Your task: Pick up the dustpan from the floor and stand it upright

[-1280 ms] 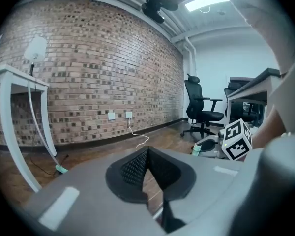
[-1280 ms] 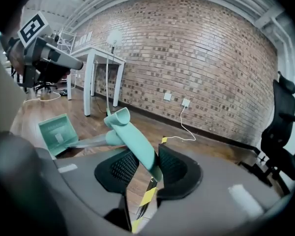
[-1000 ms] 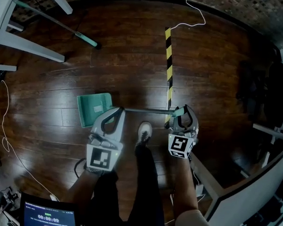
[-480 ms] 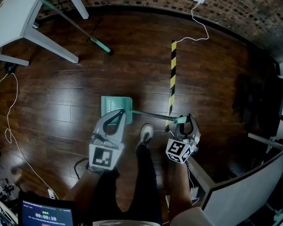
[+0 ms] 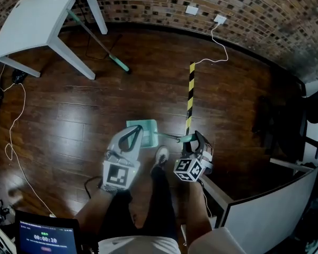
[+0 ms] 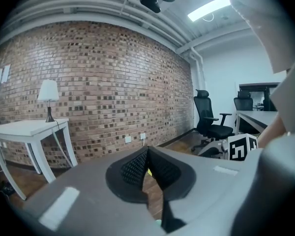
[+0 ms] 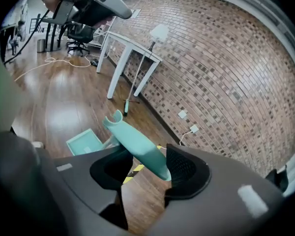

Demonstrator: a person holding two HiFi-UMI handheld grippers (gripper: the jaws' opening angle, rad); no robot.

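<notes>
The teal dustpan's pan (image 5: 143, 129) shows end-on over the wood floor in front of my feet. Its thin pole (image 5: 167, 136) runs right to a teal grip (image 7: 137, 149). My left gripper (image 5: 138, 132) reaches the pole right beside the pan. In the left gripper view its jaws (image 6: 147, 154) look shut, with a teal sliver low between them. My right gripper (image 5: 193, 137) is at the grip end and its jaws are opening. The grip lies between them (image 7: 145, 163), leaning on the right pad with a gap on the other side. The pan (image 7: 86, 141) shows beyond.
A white table (image 5: 32, 20) stands at the back left with a teal-tipped broom (image 5: 98, 44) leaning under it. A yellow-black stripe (image 5: 190, 97) runs along the floor. White cables (image 5: 214, 46) trail from the brick wall. A white desk (image 5: 265, 210) is close at the right. My shoe (image 5: 161, 155) is between the grippers.
Both grippers have risen with the dustpan. The pan has tipped from lying flat to end-on and sits closer to my feet. The right gripper has rolled and its jaws have spread.
</notes>
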